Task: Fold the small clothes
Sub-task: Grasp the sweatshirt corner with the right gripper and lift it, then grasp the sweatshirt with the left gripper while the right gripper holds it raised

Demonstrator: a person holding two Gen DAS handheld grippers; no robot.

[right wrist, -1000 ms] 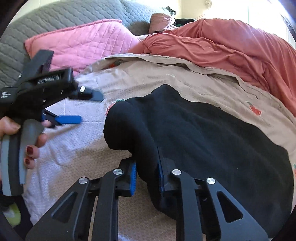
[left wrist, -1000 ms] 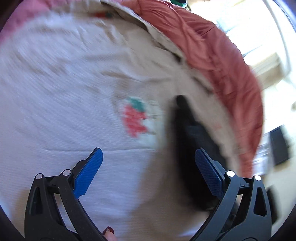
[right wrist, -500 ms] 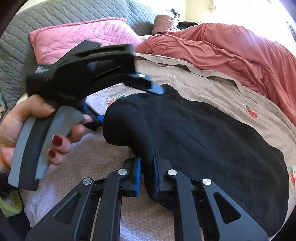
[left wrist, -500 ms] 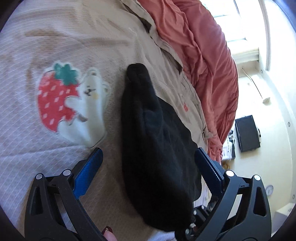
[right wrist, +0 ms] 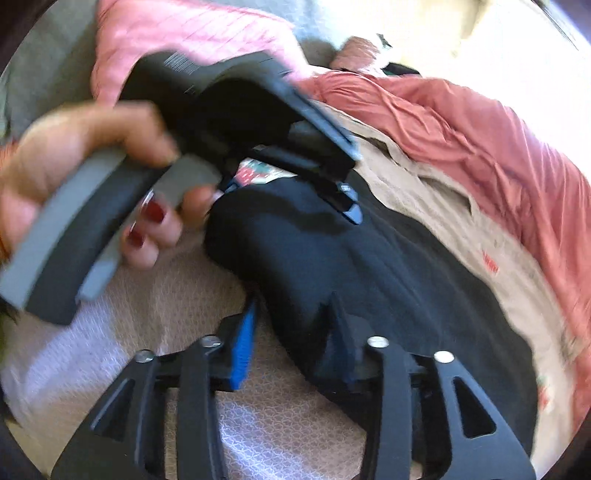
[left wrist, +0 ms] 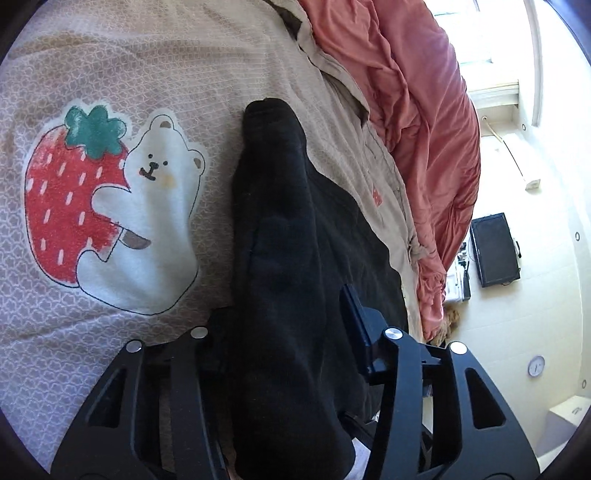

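A black garment (left wrist: 291,258) lies bunched on a beige patterned bedsheet (left wrist: 155,62) with a strawberry-and-bear print (left wrist: 110,206). My left gripper (left wrist: 284,325) is shut on a raised fold of the black garment, which fills the space between its fingers. In the right wrist view the black garment (right wrist: 388,280) spreads to the right. My right gripper (right wrist: 295,339) has its jaws apart around the garment's near edge; the blue pad (right wrist: 243,343) of its left finger stands clear of the cloth. The left gripper's body (right wrist: 236,110) and the hand holding it show above the garment.
A salmon-red duvet (left wrist: 417,122) is heaped along the far side of the bed. A pink quilted pillow (right wrist: 177,29) and grey cushion lie behind. Past the bed edge are the pale floor and a black monitor (left wrist: 495,251).
My left gripper came down over the black fold and closed on it. My right gripper, shut on the garment before, has opened its jaws. The right view is now blurred.
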